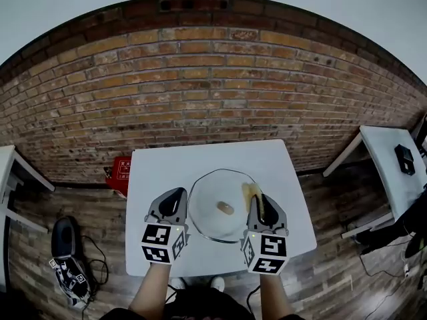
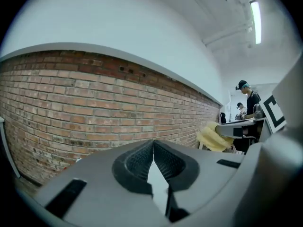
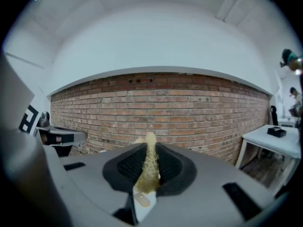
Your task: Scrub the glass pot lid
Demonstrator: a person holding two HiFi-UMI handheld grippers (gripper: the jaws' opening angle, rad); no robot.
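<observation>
The glass pot lid [image 1: 212,220] lies flat in the middle of the white table [image 1: 160,169], its knob [image 1: 225,208] at the centre. My left gripper [image 1: 179,196] rests by the lid's left rim; its pads [image 2: 163,163] meet, and nothing shows between them. On the lid's right side, my right gripper [image 1: 263,204] is shut on a yellow sponge [image 1: 251,193]. That sponge [image 3: 149,167] is squeezed between the pads and sticks out past the tips. From the left gripper view the sponge [image 2: 212,137] shows at the right, held level.
A brick wall [image 1: 200,92] runs behind the table. A red box [image 1: 121,171] stands on the floor at the table's far left corner. A second white table [image 1: 393,179] with a black item [image 1: 404,159] stands at the right. Black gear and cables [image 1: 65,240] lie on the floor, left.
</observation>
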